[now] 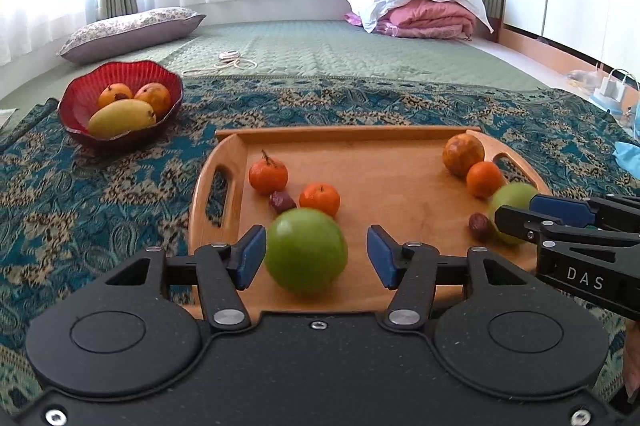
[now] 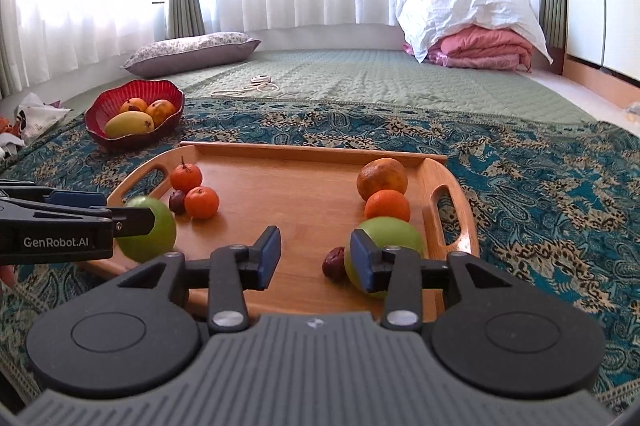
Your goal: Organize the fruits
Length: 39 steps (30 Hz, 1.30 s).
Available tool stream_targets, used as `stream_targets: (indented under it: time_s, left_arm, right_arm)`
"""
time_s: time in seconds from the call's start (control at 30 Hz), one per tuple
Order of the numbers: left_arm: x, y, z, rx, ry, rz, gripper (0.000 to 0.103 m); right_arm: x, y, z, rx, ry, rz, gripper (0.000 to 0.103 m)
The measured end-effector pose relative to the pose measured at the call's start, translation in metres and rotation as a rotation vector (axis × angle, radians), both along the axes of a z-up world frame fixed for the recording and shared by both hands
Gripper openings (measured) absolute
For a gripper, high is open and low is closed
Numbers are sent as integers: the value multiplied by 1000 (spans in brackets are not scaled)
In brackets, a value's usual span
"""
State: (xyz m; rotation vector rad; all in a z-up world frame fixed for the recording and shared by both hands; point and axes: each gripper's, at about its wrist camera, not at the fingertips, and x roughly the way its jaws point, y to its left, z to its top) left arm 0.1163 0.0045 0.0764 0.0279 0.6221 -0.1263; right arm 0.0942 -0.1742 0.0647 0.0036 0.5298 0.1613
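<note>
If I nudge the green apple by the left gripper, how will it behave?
The green apple looks round and smooth, so it would probably roll across the flat wooden tray. It seems firm, not floppy. Its glossy skin may slip against the blue pads.

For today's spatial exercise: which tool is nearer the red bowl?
Left. The left tool is on the tray's bowl-side end; the right tool works the far end from the red bowl.

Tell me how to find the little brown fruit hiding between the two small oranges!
Start at the wooden tray on the patterned blue cloth. Go to its left end, the end nearer the red bowl, where two small oranges sit close together. Tucked between them is the date: dark reddish-brown, wrinkly, and much smaller than the orange with a stem and the orange beside it.
</note>
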Motion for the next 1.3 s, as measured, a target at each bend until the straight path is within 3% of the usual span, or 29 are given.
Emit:
stream_targets:
  time_s: [0.43, 0.53, 0.7, 0.8, 1.07, 1.3]
  left_arm:
    - [-29, 7, -19, 8, 17, 31, 56]
    - [-35, 7, -27, 19, 12, 42, 62]
    - [-40, 6, -40, 37, 19, 44, 65]
    - [-41, 5, -45, 40, 24, 50, 70]
    - [-38, 7, -55, 42, 33, 84, 86]
    - [-29, 9, -65, 54, 50, 106, 91]
  right_arm:
    - [-40, 7, -19, -22, -27, -28, 64]
    - [-46, 7, -25, -28, -23, -44, 65]
    - [-52, 5, -39, -47, -11, -81, 74]
    - [-53, 6, -45, -62, -4, -83, 81]
    - [-44, 1, -53, -34, 21, -134, 88]
    - [-37, 3, -62, -42, 57, -140, 94]
